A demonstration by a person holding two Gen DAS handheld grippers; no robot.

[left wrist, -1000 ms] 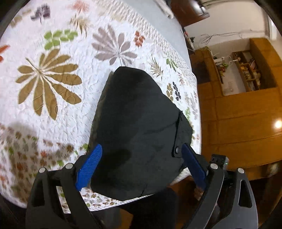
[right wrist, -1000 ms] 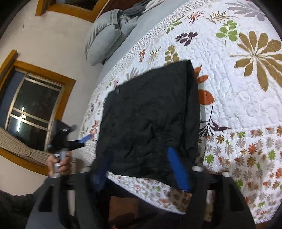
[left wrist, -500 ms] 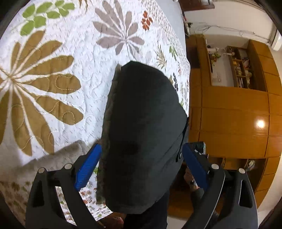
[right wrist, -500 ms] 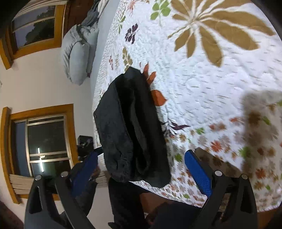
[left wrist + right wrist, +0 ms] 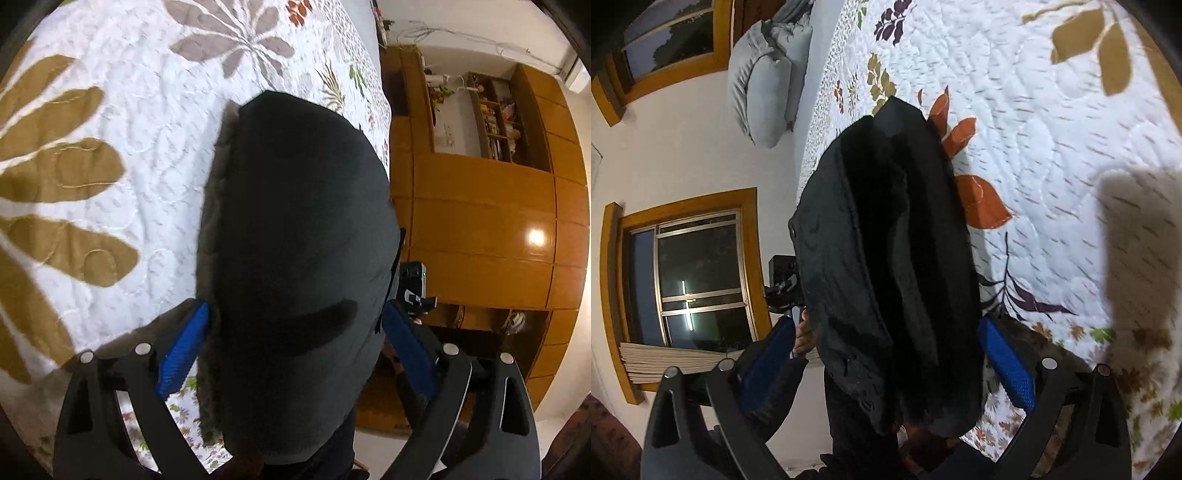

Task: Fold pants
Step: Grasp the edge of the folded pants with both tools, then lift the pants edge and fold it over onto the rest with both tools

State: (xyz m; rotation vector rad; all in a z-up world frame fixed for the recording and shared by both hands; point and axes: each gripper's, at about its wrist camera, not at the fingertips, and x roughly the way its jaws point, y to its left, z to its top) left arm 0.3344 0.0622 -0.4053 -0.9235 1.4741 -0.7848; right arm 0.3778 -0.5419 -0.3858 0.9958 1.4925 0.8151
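Left tool (image 5: 295,343) and right tool (image 5: 886,354) each stand with blue fingers spread wide, gripping nothing. One pair of black pants (image 5: 295,258), folded into a bundle, lies between each tool's fingers at the edge of the bed's floral quilt (image 5: 110,147). Two grey pillows (image 5: 764,77) sit beyond. Compared with a second ago, both tools are closer to the pants.

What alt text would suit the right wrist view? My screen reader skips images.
Folded black pants lie near the edge of a white floral quilt, between the open blue-padded fingers of the right claw. Behind are a grey pillow and a wood-framed window.
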